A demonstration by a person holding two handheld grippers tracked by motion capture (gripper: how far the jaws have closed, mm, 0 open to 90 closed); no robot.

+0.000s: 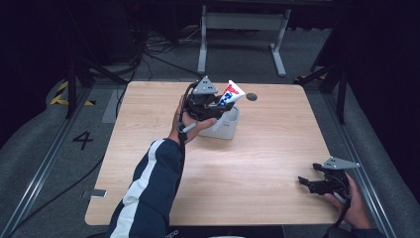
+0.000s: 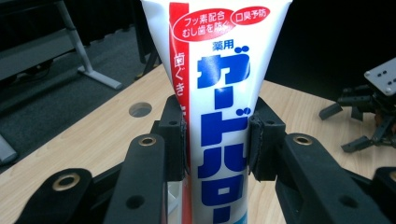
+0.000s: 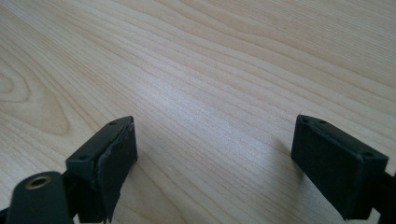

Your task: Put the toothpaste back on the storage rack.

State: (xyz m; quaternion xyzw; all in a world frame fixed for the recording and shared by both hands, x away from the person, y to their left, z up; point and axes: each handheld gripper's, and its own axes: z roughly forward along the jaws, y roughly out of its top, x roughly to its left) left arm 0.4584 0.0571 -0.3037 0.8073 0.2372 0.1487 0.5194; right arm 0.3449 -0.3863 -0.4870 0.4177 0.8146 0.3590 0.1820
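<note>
A white toothpaste tube (image 1: 231, 94) with a red stripe and blue lettering is held upright over a white cup-like container (image 1: 225, 126) at the back middle of the wooden table. My left gripper (image 1: 214, 105) is shut on the toothpaste tube (image 2: 219, 112), its pads pressing both sides of it. The tube's lower end is hidden behind the jaws. My right gripper (image 1: 311, 182) rests low at the table's front right corner, open, with bare wood between its fingers (image 3: 112, 154).
A round hole (image 1: 251, 96) is cut in the tabletop (image 1: 257, 163) just right of the tube. The right gripper (image 2: 369, 112) appears far off in the left gripper view. A metal frame stands on the floor behind the table.
</note>
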